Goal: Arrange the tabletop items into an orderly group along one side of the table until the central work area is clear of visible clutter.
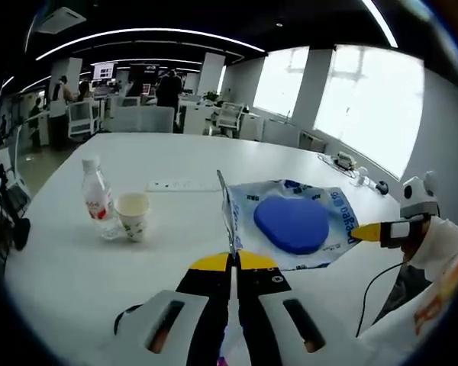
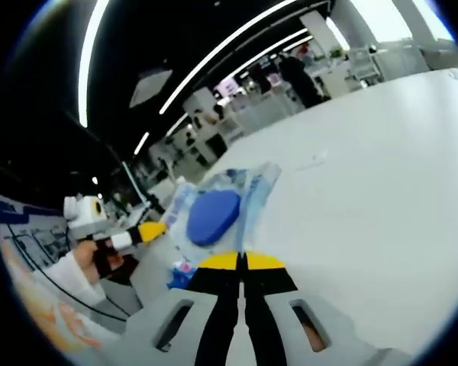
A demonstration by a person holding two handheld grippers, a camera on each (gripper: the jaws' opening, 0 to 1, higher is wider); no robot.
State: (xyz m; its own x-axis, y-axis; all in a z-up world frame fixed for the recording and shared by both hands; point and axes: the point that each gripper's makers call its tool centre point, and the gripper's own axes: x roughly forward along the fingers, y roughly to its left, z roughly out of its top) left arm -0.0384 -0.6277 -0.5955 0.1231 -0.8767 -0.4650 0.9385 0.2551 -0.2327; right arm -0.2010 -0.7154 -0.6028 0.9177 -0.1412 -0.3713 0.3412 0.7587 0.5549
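A clear plastic bag (image 1: 290, 221) with a blue pad (image 1: 291, 224) inside is hanging stretched above the white table (image 1: 76, 259), both grippers clamping its edges. The left gripper (image 1: 233, 258) is pinching its near edge with jaws closed, and the right gripper (image 2: 242, 259) is doing likewise. A water bottle (image 1: 97, 196) and paper cup (image 1: 133, 214) are standing together nearby, a power strip (image 1: 182, 185) lying behind them

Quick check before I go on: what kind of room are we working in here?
Most likely an open-plan office: a large white table, rows of desks with chairs behind it, and strip ceiling lights.
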